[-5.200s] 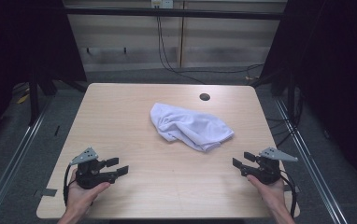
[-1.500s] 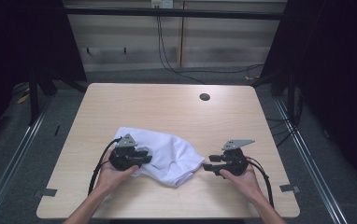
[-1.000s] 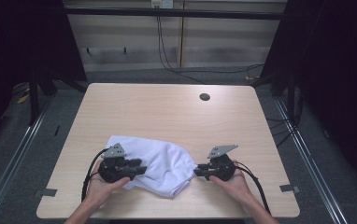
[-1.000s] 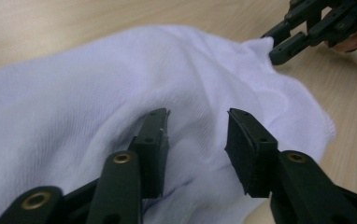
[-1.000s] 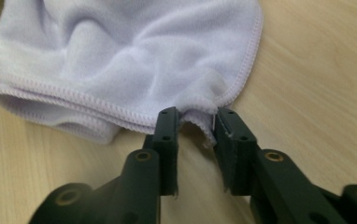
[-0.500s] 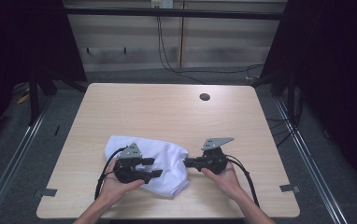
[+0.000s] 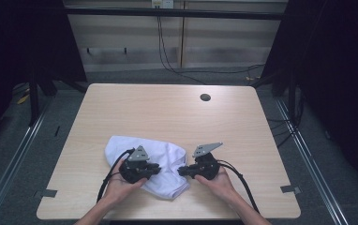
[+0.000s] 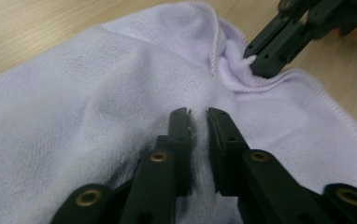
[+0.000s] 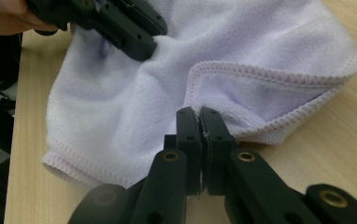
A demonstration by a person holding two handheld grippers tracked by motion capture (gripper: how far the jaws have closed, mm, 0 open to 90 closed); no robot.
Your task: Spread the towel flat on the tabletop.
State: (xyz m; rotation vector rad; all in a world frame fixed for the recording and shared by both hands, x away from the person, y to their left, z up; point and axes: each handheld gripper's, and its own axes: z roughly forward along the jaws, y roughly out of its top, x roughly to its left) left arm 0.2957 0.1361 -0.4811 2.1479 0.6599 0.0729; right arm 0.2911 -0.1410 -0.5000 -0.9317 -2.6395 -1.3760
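High view: we find a white towel (image 7: 160, 164) lying crumpled on the near part of the table (image 7: 167, 112), between the person's two hands. The left claw (image 7: 154, 168) sits on top of the towel's middle, and the right claw (image 7: 182, 171) meets the towel at the edge on the person's right.

Left gripper view: we note the left claw (image 8: 197, 122) with its jaws drawn close, having just been closing, and a raised pinch of towel (image 8: 97, 116) standing in the narrow gap between them. The pads appear to press on that fold, though the cloth hides the contact line. Farther off, the right claw (image 8: 253, 63) bites the towel's hemmed border.

Right gripper view: we record the right claw (image 9: 198, 119) with jaws together, clamped on the stitched hem of the towel (image 9: 242, 42) where the border folds back on itself. The bulk of the cloth spreads ahead of and to the left of this claw; bare table (image 9: 349, 140) lies to its right. The left claw (image 9: 144, 46) grips the cloth beyond.
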